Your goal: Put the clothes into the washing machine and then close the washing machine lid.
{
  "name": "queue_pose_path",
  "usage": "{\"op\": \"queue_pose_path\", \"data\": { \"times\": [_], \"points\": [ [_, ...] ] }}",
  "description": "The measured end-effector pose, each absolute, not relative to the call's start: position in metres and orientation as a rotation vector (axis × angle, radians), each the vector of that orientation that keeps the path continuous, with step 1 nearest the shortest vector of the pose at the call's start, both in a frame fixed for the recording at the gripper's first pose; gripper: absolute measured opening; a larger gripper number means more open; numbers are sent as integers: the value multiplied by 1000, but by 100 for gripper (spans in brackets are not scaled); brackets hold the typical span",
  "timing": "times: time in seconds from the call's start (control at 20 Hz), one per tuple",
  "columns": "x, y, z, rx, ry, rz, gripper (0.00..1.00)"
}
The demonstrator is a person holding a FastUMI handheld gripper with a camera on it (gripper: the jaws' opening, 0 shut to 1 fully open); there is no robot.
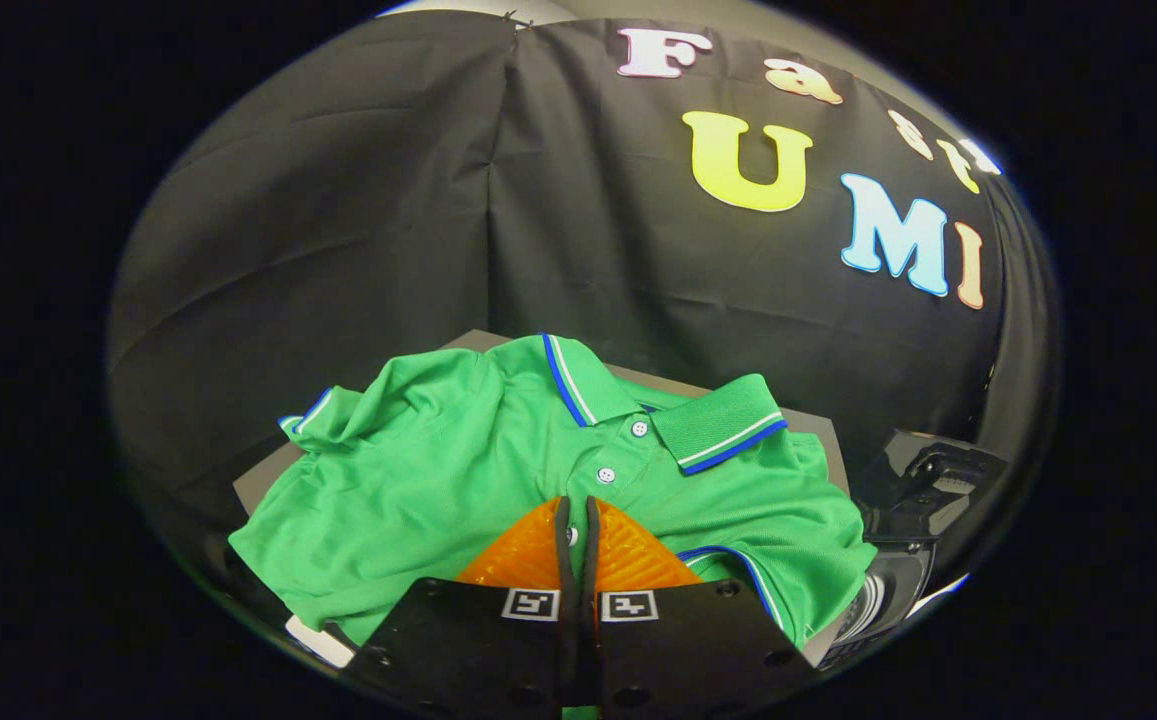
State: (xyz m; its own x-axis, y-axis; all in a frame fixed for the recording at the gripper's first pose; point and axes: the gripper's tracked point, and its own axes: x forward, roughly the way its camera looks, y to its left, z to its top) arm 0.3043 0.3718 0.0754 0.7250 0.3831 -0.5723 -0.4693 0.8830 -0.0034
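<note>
A green polo shirt (498, 480) with blue and white trim on its collar and sleeves lies spread over a grey table (823, 425). Its collar points away from me and its buttoned placket runs toward the fingers. My gripper (576, 505) is over the shirt's chest, just below the second button, with its fingers pressed together. A thin dark slit remains between them, and I cannot tell whether any cloth is pinched. To the right of the table stands a dark machine (923, 490) with a shiny ribbed part (873, 600) low down, partly hidden by the shirt's sleeve.
The black cloth wall (388, 200) hangs close behind the table. The shirt's edges drape over the table's left and near sides. A small white piece (318, 640) shows under the shirt's near left corner.
</note>
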Motion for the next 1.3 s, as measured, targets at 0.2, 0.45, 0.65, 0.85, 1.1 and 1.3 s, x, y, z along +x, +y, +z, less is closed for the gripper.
{"op": "queue_pose_path", "data": {
  "times": [0.2,0.45,0.65,0.85,1.1,1.3],
  "points": [
    [307,371,108,-87,531,482,2],
    [302,379,164,-61,397,500,1],
    [291,373,205,-106,253,491,1],
    [278,361,249,-103,179,494,1],
    [271,326,289,-90,105,459,1],
    [272,283,307,-82,79,404,1]
  ]
}}
